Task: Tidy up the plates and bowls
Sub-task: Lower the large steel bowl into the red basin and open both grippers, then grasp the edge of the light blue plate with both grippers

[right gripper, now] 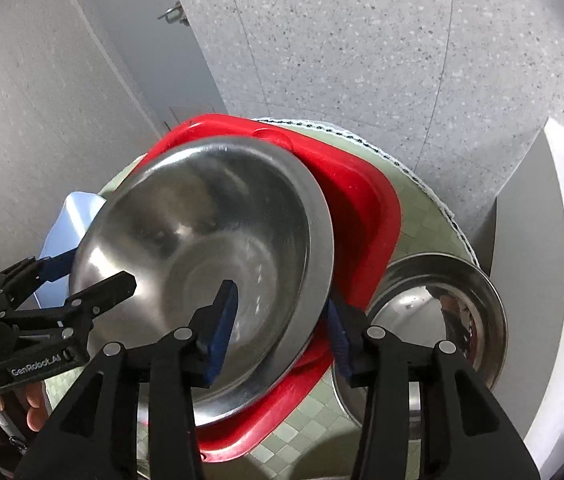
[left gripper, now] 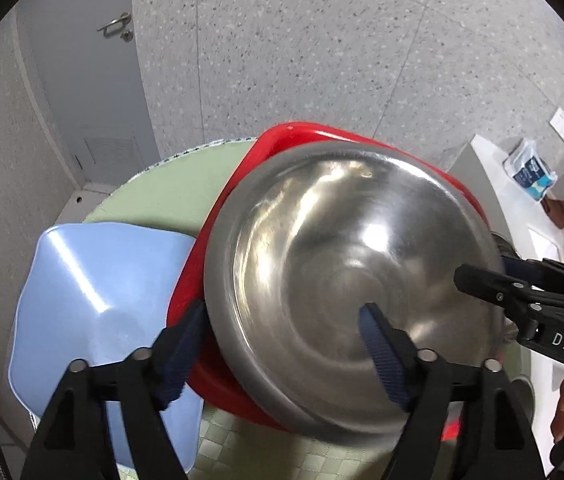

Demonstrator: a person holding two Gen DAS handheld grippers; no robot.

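1. A large steel bowl (left gripper: 346, 280) sits nested inside a red square basin (right gripper: 362, 216), which rests on a round tabletop (left gripper: 170, 192) covered with a green checked cloth.
2. The left gripper (left gripper: 282, 340) straddles the near-left rim of the steel bowl: one blue-padded finger is inside the bowl, the other outside, against the red basin's wall. The fingers stand spread, with clear gaps between the pads and the rim, so they are released rather than clamped.
3. The right gripper (right gripper: 282, 320) straddles the opposite rim in the same way, one finger inside the bowl and one outside by the red basin. A gap shows at the inner pad, so its hold looks let go, though less widely spread than the left.
4. Judging from this, the steel bowl has been set into the red basin; that stacking step appears done.
5. Left to sort: a light blue square basin (left gripper: 94, 308) lies on the tabletop just beside the red one, on the left, and a second steel bowl (right gripper: 438, 312) stands on the right, beside the red basin. Neither is stacked yet.
6. Roughly, the task seems partway through, with two vessels apparently waiting.
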